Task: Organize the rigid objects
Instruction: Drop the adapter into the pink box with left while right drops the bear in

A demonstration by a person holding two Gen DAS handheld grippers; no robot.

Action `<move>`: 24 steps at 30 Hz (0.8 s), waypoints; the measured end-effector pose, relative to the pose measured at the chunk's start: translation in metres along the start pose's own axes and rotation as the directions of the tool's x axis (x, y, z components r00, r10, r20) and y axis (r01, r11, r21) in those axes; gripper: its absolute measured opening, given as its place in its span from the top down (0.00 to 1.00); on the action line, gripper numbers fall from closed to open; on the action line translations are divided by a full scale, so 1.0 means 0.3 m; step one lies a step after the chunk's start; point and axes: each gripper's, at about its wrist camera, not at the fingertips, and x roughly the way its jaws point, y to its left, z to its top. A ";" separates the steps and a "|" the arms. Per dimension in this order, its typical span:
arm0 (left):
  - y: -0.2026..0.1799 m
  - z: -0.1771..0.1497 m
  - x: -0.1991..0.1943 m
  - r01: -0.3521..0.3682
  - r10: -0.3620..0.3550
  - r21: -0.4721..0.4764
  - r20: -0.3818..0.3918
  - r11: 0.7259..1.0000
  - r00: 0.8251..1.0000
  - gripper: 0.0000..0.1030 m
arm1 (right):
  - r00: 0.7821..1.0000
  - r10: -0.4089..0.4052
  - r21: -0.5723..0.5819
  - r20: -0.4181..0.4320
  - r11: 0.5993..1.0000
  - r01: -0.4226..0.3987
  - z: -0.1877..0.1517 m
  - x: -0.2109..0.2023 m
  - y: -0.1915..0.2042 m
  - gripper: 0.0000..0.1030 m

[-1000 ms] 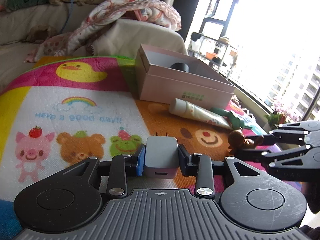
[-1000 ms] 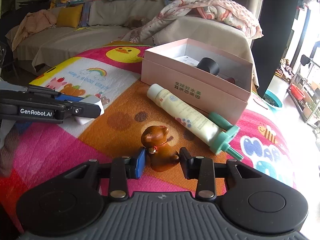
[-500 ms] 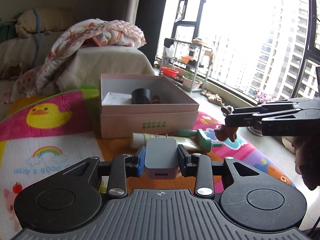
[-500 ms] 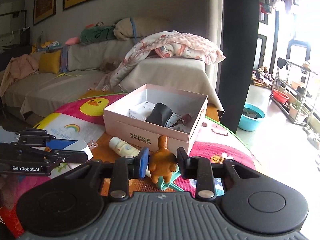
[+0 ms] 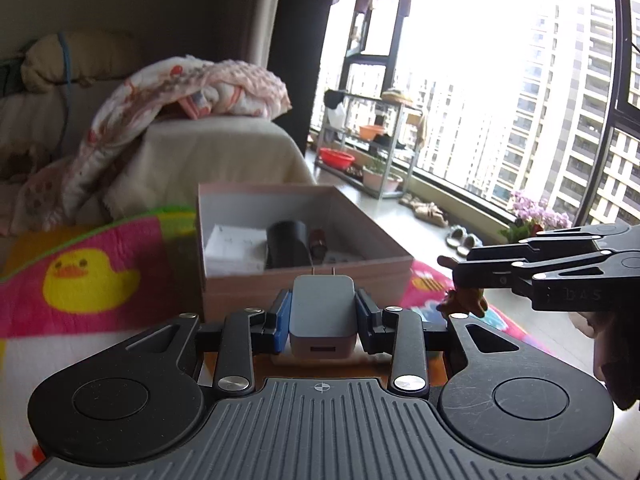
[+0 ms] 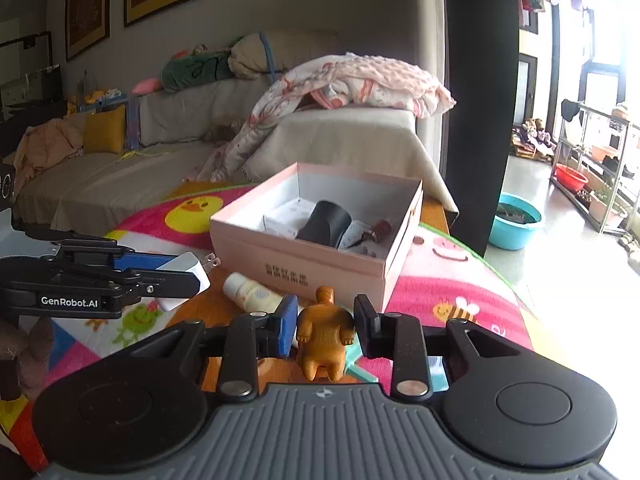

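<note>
My left gripper is shut on a grey wall charger, prongs forward, held in the air just in front of the open pink box. The charger shows from the side in the right wrist view. My right gripper is shut on a brown bear figurine, lifted above the mat near the box. The figurine also shows in the left wrist view. The box holds a black cylinder, a white packet and a small dark bottle.
A cream lotion tube lies on the colourful cartoon mat in front of the box. A sofa with a blanket stands behind. A blue basin and a shelf rack stand by the window.
Both grippers have risen from the mat and moved closer to the box, the left carrying the charger and the right lifting the bear figurine off the mat.
</note>
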 end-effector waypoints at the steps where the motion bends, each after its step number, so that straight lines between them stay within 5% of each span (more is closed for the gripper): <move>1: 0.015 0.028 0.026 -0.010 0.010 -0.004 0.009 1.000 1.000 0.64 | 1.000 -0.001 0.000 0.010 1.000 0.001 0.036 0.020 -0.005 0.71; 9: 0.119 0.150 0.266 -0.044 0.038 -0.083 -0.071 0.996 0.997 0.64 | 0.998 -0.022 0.074 0.055 0.997 0.018 0.336 0.321 -0.082 0.71; 13: 0.136 0.152 0.239 -0.059 0.058 -0.077 -0.004 0.995 0.998 0.64 | 0.999 -0.036 0.192 0.038 0.981 0.028 0.418 0.442 -0.136 0.62; 17: 0.172 0.116 0.156 -0.058 0.063 -0.124 0.035 0.991 0.997 0.64 | 0.996 -0.075 0.143 0.054 0.987 0.067 0.371 0.408 -0.119 0.54; 19: 0.173 0.069 0.125 -0.051 0.054 -0.143 0.018 0.988 0.998 0.64 | 0.990 -0.123 0.076 0.067 0.990 0.117 0.311 0.359 -0.096 0.42; 24: 0.128 -0.046 0.093 -0.013 0.006 -0.148 -0.043 0.989 0.999 0.64 | 0.992 -0.127 0.045 0.009 0.991 0.127 0.096 0.223 -0.098 0.38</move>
